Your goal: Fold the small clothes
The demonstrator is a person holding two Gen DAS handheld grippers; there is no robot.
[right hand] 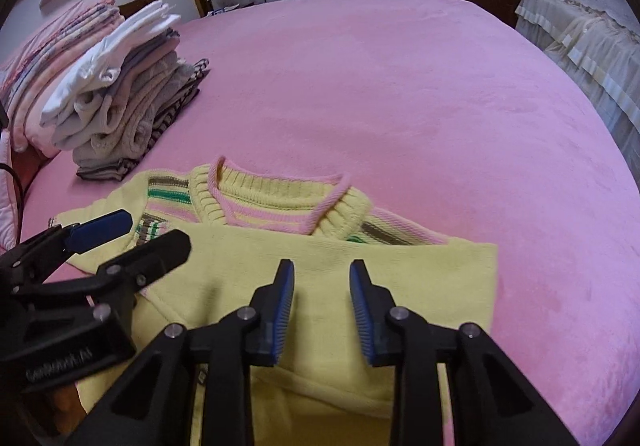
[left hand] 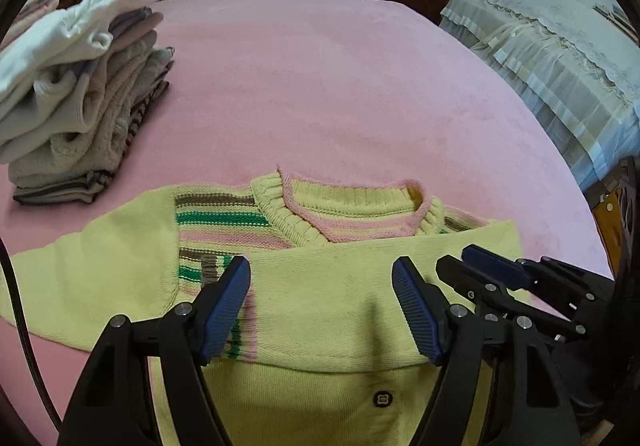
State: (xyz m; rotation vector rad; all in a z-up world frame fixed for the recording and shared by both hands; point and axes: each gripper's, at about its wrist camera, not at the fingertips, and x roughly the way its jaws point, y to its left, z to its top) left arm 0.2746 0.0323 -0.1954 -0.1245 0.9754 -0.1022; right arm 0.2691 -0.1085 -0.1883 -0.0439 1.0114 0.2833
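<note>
A small yellow knit sweater (left hand: 320, 306) with pink, green and brown stripes and a pink-edged collar lies on the pink bed; it also shows in the right wrist view (right hand: 340, 258). Its right sleeve is folded across the chest; the left sleeve (left hand: 92, 266) lies spread out to the left. My left gripper (left hand: 322, 278) is open and empty, hovering over the folded sleeve. My right gripper (right hand: 322, 278) is open and empty just above the same sleeve, close beside the left one (right hand: 132, 238). The right gripper also shows at the right edge of the left wrist view (left hand: 480, 266).
A stack of folded clothes (left hand: 80, 93) stands on the bed at the left, also in the right wrist view (right hand: 124, 93). Folded quilts (right hand: 52, 57) lie behind it. The pink bed cover (left hand: 340, 85) stretches beyond the sweater. A lace-covered piece of furniture (left hand: 560, 57) stands to the right.
</note>
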